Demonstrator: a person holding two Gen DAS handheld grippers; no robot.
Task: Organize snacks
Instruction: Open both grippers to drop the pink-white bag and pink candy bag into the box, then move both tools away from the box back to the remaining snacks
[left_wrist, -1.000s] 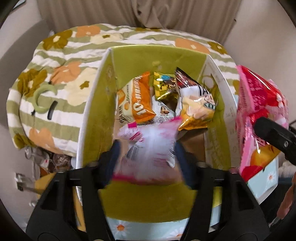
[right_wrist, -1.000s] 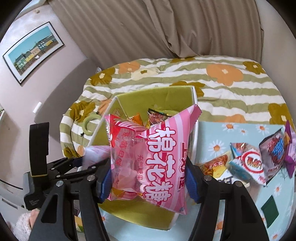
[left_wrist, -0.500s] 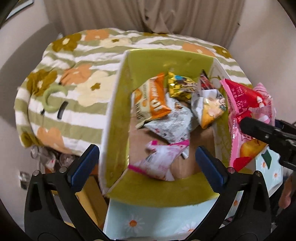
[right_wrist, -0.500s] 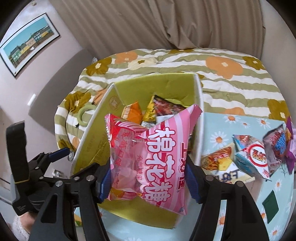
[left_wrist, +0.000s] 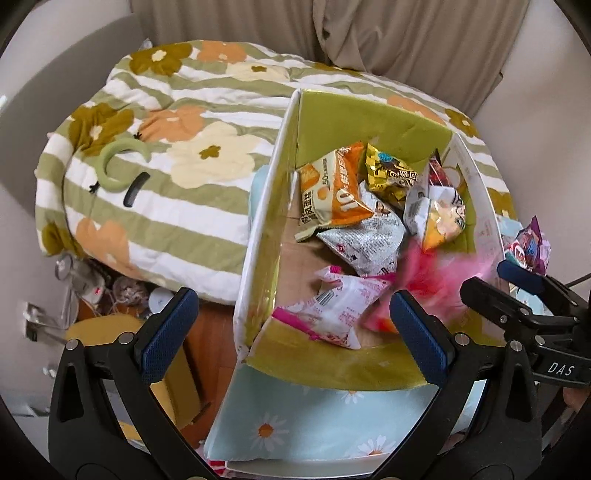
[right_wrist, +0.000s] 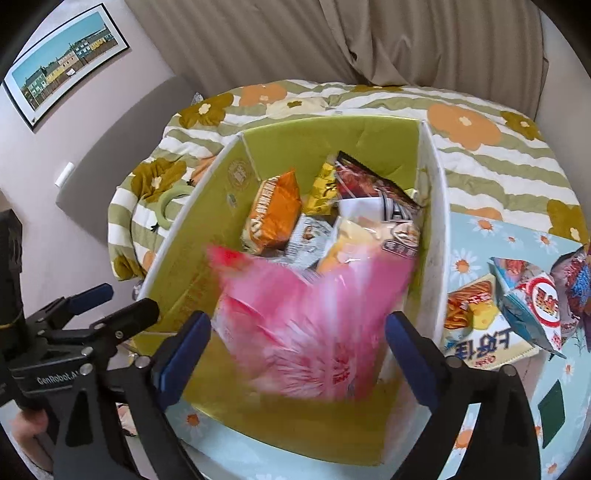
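A green-lined cardboard box (left_wrist: 365, 365) (right_wrist: 192, 258) holds several snack packs, among them an orange one (left_wrist: 332, 188) (right_wrist: 273, 214) and a small pink-white one (left_wrist: 340, 306). A big pink marshmallow bag (right_wrist: 314, 325) is blurred, falling into the box between my right gripper's spread jaws; it also shows as a pink blur in the left wrist view (left_wrist: 436, 273). My right gripper (right_wrist: 297, 350) is open. My left gripper (left_wrist: 291, 332) is open and empty at the box's near left corner.
The box stands on a daisy-print cloth (left_wrist: 295, 417) beside a flowered quilt (left_wrist: 166, 166). Several loose snack packs (right_wrist: 517, 317) lie on the cloth right of the box. Clutter sits on the floor at the left (left_wrist: 92, 284).
My right gripper opened and let go of the big pink bag, which drops into the box. My left gripper, open since half a second ago, drew back to the left.
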